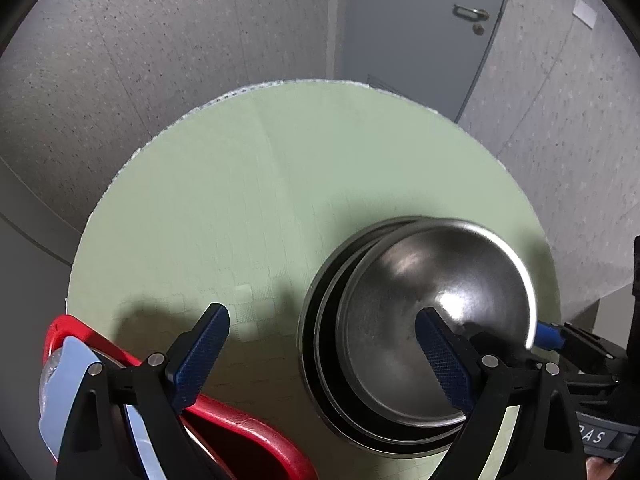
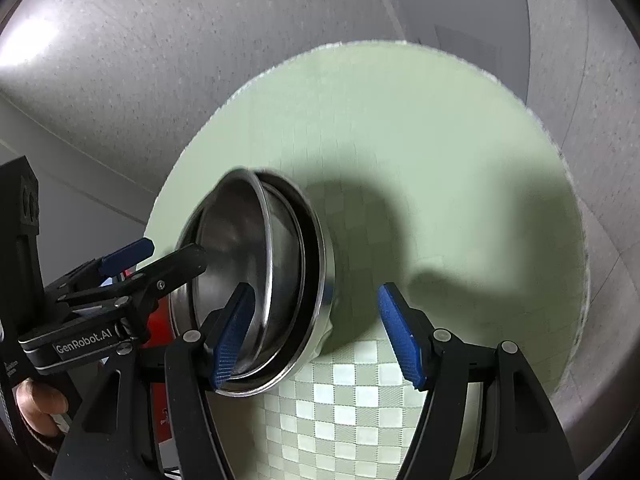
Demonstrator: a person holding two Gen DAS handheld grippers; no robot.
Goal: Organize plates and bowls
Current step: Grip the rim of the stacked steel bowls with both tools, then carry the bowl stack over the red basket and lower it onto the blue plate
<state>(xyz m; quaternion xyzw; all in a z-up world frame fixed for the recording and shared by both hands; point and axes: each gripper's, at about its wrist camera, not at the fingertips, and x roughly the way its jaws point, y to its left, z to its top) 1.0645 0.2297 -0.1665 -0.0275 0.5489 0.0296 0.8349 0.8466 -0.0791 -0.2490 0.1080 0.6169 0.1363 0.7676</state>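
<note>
A stack of nested steel bowls stands on the round table with a pale green checked cloth; the top bowl sits tilted in the ones below. My left gripper is open, its right finger over the top bowl's inside, its left finger over bare cloth. In the right wrist view the same stack is at the left. My right gripper is open, its left finger at the stack's near rim, its right finger over the cloth. The left gripper reaches into the top bowl there.
A red rack holding a pale blue-white plate sits at the table's near left edge. Grey speckled floor surrounds the table, and a grey door is beyond it. The right gripper's blue tip shows beside the stack.
</note>
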